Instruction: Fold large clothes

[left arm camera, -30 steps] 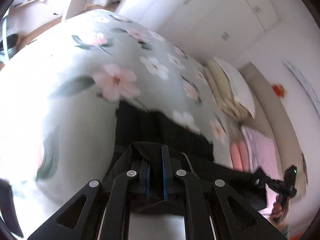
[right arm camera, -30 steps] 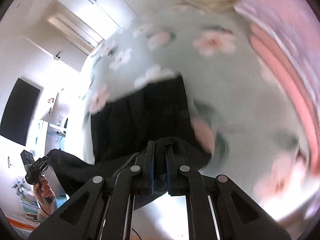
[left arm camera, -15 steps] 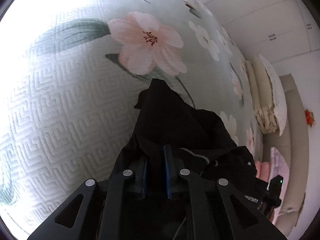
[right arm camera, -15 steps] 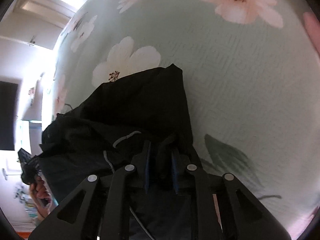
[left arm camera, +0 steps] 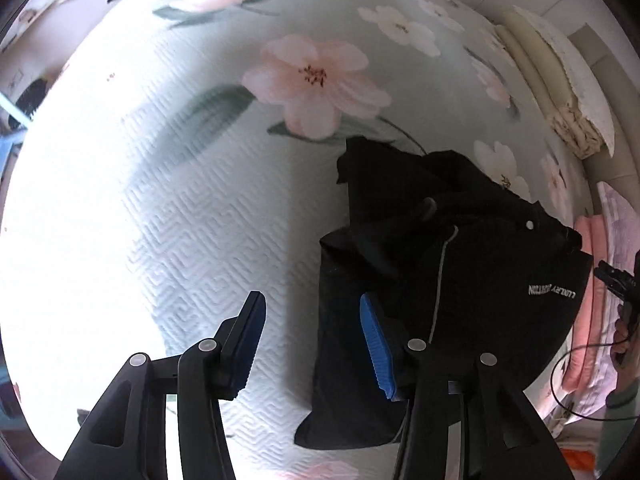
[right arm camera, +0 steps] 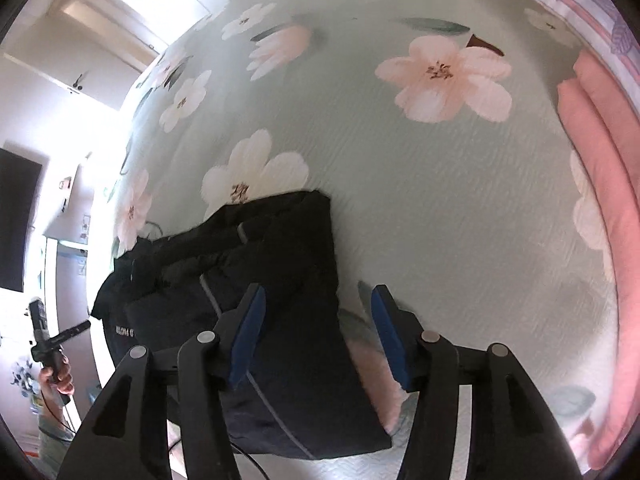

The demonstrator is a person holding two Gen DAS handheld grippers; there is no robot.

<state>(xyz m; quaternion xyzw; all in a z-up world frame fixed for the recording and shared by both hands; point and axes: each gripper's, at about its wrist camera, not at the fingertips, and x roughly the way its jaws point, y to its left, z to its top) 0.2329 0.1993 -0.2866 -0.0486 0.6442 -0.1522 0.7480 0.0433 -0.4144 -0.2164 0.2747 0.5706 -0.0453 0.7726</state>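
Black jacket [left arm camera: 460, 280] lies folded on the bed [left arm camera: 200, 200]. Left hand-held gripper [left arm camera: 316, 344] and right hand-held gripper [right arm camera: 316, 336], 2 in all, opening, empty, straddling its edges: fold judged released.

A bed fills the room, its pale green bedspread [left arm camera: 224, 208] printed with big pink and white flowers. White cupboards [right arm camera: 108, 36] line the wall beyond. A dark screen [right arm camera: 18, 220] hangs there. Bright daylight washes everything.
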